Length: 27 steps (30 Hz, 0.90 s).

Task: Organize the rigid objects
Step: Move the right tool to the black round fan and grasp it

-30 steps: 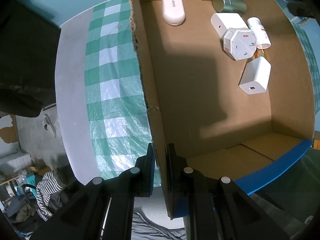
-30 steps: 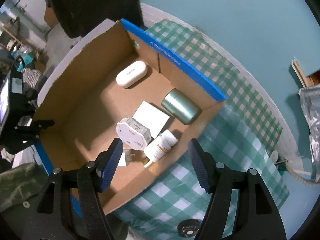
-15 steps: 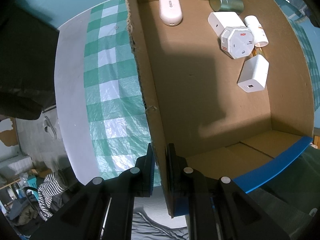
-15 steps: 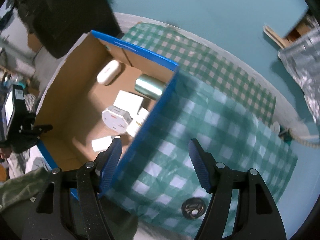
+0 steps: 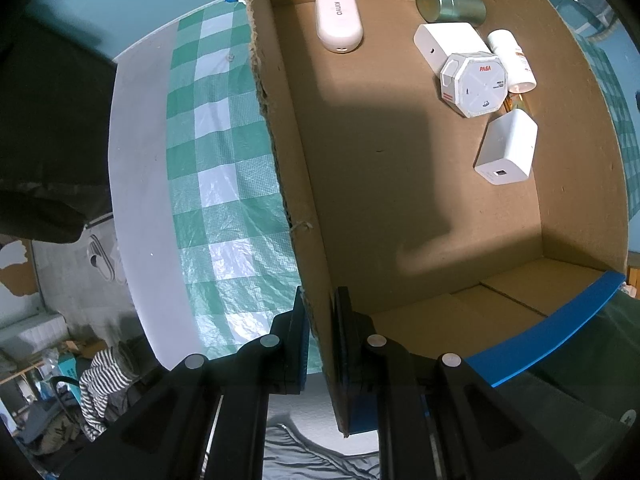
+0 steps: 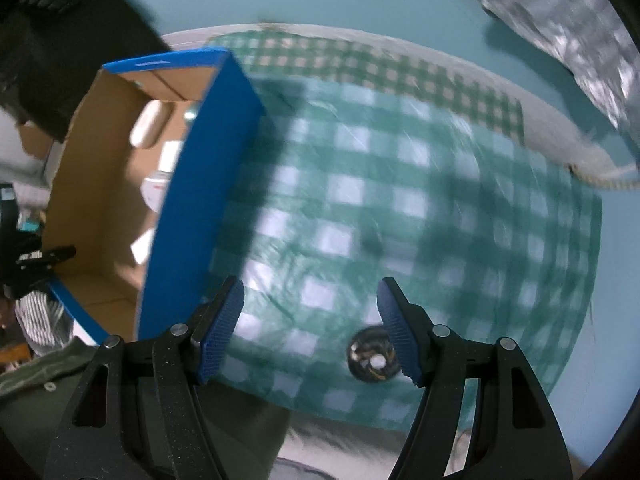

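A cardboard box (image 5: 400,184) with blue outer walls lies on a green checked cloth. Inside it are a white oval case (image 5: 338,20), a green tin (image 5: 451,3), a flat white box (image 5: 450,44), a hexagonal white box (image 5: 474,84), a white bottle (image 5: 514,61) and a white charger block (image 5: 507,148). My left gripper (image 5: 321,312) is shut on the box's left wall. In the right wrist view my right gripper (image 6: 310,330) hangs open over the cloth (image 6: 400,200), right of the box (image 6: 192,184). A small dark round object (image 6: 370,360) lies on the cloth by its right finger.
The round table's white rim (image 5: 136,184) shows left of the cloth. A crinkled silver sheet (image 6: 560,28) and a rope (image 6: 600,178) lie beyond the table's far edge. A person's green clothing (image 6: 36,376) is at the lower left.
My right gripper has swung from above the box's inside out over the cloth to its right and rolled. The dark round object has come close to its right finger. The left gripper has kept still.
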### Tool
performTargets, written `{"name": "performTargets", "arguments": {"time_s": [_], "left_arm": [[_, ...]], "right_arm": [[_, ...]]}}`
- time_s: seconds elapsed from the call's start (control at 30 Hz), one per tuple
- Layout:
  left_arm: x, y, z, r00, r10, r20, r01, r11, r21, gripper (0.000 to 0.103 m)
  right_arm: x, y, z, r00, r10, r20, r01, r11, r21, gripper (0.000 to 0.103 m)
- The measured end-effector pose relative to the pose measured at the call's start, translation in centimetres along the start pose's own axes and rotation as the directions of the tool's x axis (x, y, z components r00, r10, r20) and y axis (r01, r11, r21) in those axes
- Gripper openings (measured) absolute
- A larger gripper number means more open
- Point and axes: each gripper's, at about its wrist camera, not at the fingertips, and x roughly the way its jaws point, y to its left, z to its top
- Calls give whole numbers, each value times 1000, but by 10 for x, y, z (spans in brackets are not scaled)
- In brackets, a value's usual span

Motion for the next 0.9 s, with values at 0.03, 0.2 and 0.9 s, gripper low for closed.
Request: {"name": "performTargets", "arguments": {"time_s": [0.03,0.2,0.9], "left_arm": [[0,1,0,1000,-1,0,1,1000,-2,13],[0,2,0,1000,-2,0,2,1000,-9,13],[-2,2,0,1000,4,-2,-4,1000,-2,13]], "right_arm": [[3,-7,-5,1000,-1,-7,1,1000,26,73],[20,-37,-26,999,-1,-43,7,992,124,75],[85,-77,-79,994,3,-110,21,976,216,75]]}}
